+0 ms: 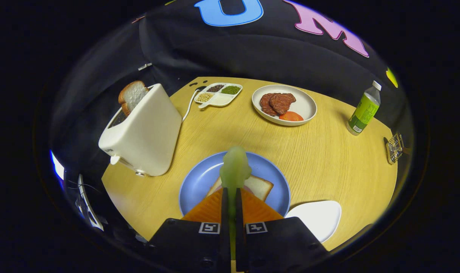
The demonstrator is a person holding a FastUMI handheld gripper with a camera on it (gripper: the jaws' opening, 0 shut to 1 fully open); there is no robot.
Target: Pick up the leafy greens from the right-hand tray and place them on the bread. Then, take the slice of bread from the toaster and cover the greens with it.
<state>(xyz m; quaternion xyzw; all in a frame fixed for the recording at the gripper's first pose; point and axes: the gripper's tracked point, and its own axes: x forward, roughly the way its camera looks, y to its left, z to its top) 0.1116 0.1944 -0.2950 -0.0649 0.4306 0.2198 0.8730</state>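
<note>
Setting: round wooden table (pixel 321 159) in a booth with dark cloth behind it.
Leafy greens: a pale green leaf (pixel 234 170) stands up between the fingers, its stem running down through the narrow gap and its frilly top rising above the tips; it hangs over the slice on the blue plate.
Fingers: the gripper (pixel 232 195) is clenched on the greens, both fingers pressing the stem from either side with almost no gap left.
Bread on plate: one slice (pixel 261 186) lies flat on the blue plate (pixel 199 178), just ahead of and partly under the fingers; a thin pinkish edge shows on it near the leaf, too small to name.
Right-hand tray: a white tray (pixel 321 218) sits just right of the blue plate, close beside the fingers.
Toaster: a white toaster (pixel 146 136) stands left of the plate, with a slice of bread (pixel 132 95) sticking up out of its slot.
Farther off: a divided dish of beans and grains (pixel 218 94), a white plate of meat and tomato (pixel 305 110), a green-labelled bottle (pixel 363 110) at the right, a small wire object (pixel 395 148) near the table's edge.
Progress: the greens appear lifted and carried over the bread, not yet let go.
Left to do: lower and release the leaf on the slice, then fetch the toaster slice and lay it on top.
</note>
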